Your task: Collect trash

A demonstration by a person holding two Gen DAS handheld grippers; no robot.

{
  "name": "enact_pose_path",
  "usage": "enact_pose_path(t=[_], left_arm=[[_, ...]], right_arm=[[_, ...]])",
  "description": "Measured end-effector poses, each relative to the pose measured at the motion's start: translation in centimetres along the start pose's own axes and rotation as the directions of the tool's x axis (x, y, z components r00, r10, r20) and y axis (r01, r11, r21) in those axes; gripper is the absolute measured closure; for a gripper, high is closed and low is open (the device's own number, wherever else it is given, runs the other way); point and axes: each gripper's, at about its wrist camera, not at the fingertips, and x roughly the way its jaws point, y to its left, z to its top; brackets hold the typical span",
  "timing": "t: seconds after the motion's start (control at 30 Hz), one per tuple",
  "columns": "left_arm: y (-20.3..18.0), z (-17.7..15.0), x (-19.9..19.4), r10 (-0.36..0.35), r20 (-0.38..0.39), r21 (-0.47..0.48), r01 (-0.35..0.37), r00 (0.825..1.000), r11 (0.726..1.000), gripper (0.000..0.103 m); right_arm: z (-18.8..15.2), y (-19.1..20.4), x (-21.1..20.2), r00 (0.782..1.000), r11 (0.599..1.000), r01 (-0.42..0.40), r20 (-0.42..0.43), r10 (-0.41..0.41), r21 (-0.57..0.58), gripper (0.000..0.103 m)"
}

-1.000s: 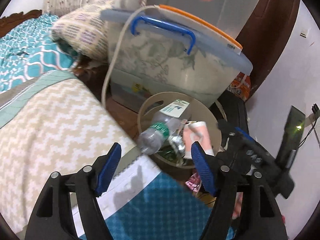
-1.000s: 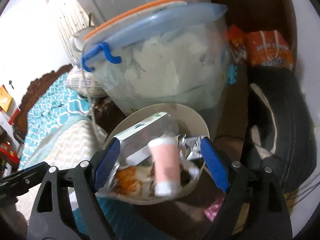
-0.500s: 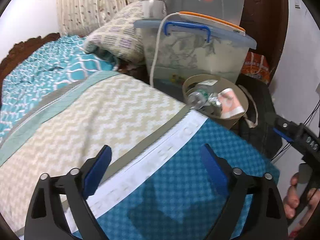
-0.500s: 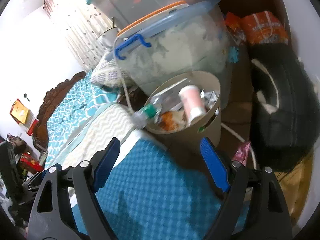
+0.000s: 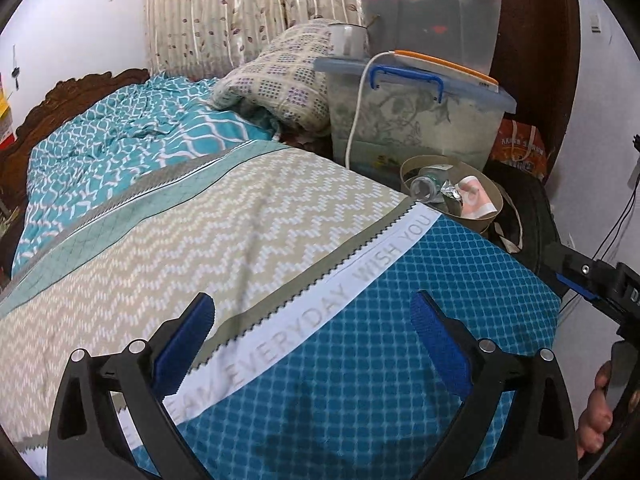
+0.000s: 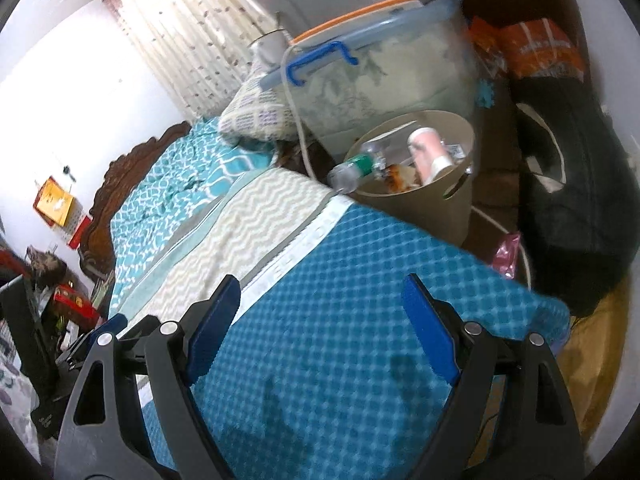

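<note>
A beige round bin [image 5: 490, 210] [image 6: 444, 204] stands off the bed's far corner, filled with trash. A clear plastic bottle [image 5: 424, 188] [image 6: 354, 170] with a green label pokes over its rim, beside a pink cup [image 5: 474, 196] [image 6: 430, 154] and foil wrappers. My left gripper [image 5: 312, 324] hovers over the bed, well short of the bin; its jaws are opening and hold nothing. My right gripper [image 6: 320, 308] is open and empty above the blue part of the cover. The right gripper's body also shows at the right edge of the left wrist view, with a hand on it.
A bed with a chevron and blue checked cover [image 5: 360, 360] fills the foreground. Stacked clear storage boxes [image 5: 416, 120] with a white cable stand behind the bin. A black bag [image 6: 576, 208] and orange bags [image 6: 536, 46] lie to the right. A patterned pillow [image 5: 280, 80] sits beside the boxes.
Both grippers pulled back from above the bin to over the bed. The bottle that lay between the left fingers now rests in the bin, and the left jaws have spread wider.
</note>
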Motion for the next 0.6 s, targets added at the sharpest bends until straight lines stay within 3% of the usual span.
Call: enact_pose_path(t=[0.37,0.6], left_arm=[[3.4,-2.5,-1.6,0.066,0.017,-0.046,-0.065,0.998,0.997,0.009],[4.5,-3.5,-2.5,0.151,0.081,-0.058,-0.147,0.985,0.987,0.009]], right_arm=[[-3.1,4.7,-1.2,1.000,0.998,-0.010,-0.015,0.010,-0.064,0.020],[-4.3,6.6,-1.7,1.000,0.996,-0.008,-0.015,0.007,-0.090,0.019]])
